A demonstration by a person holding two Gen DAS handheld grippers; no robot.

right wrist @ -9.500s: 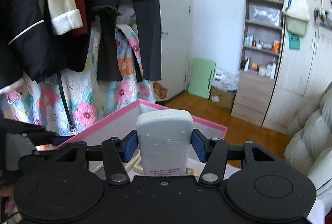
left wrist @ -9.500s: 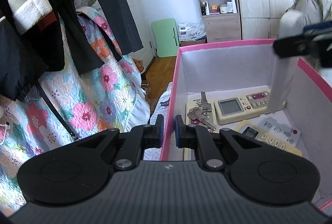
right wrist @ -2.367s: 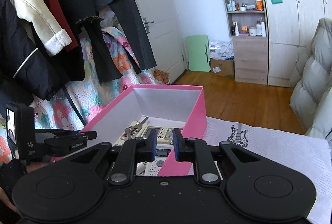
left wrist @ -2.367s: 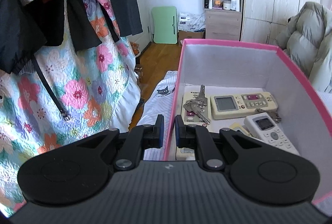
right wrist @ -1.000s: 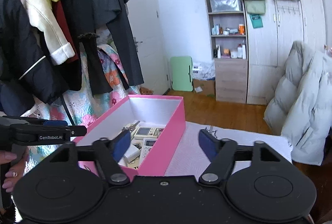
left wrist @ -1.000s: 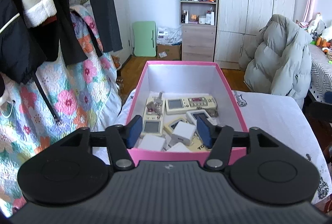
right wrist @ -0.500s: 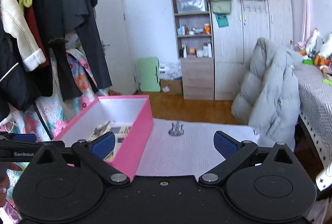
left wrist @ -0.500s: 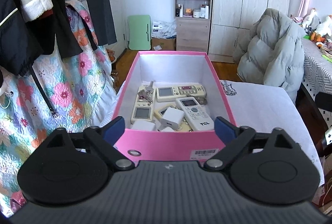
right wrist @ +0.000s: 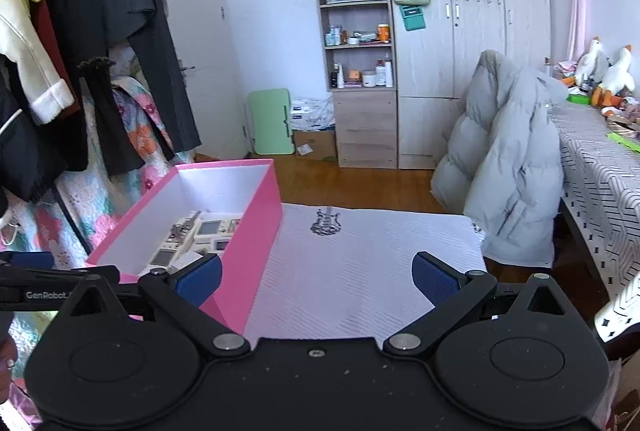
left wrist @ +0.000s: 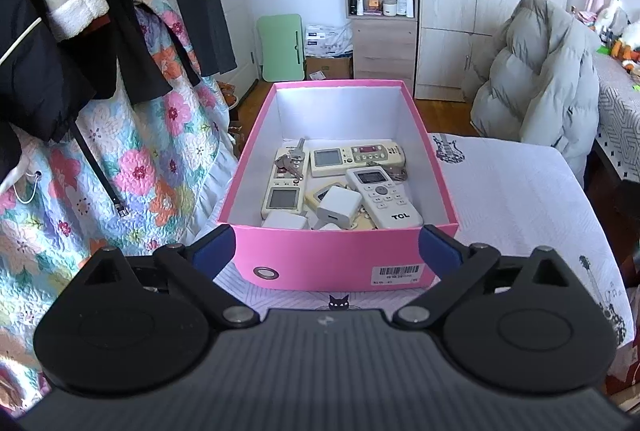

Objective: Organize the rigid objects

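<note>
Both the left gripper [left wrist: 326, 245] and right gripper [right wrist: 316, 277] hover empty, fingers spread and the left's jaws opening, since the white remotes [left wrist: 383, 196], chargers and keys already lie in the open pink cardboard box [left wrist: 336, 263] at twelve o'clock.

Count: one pink box [left wrist: 340, 263]; four remote controls [left wrist: 383, 201]; three white chargers [left wrist: 338, 206]; one key bunch [left wrist: 291, 161].

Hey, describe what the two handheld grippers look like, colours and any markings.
Both grippers, left and right, have matte black bodies, round side housings, silver pivot screws and black fingers with blue pads. The left one carries white GenRobot lettering.
</note>
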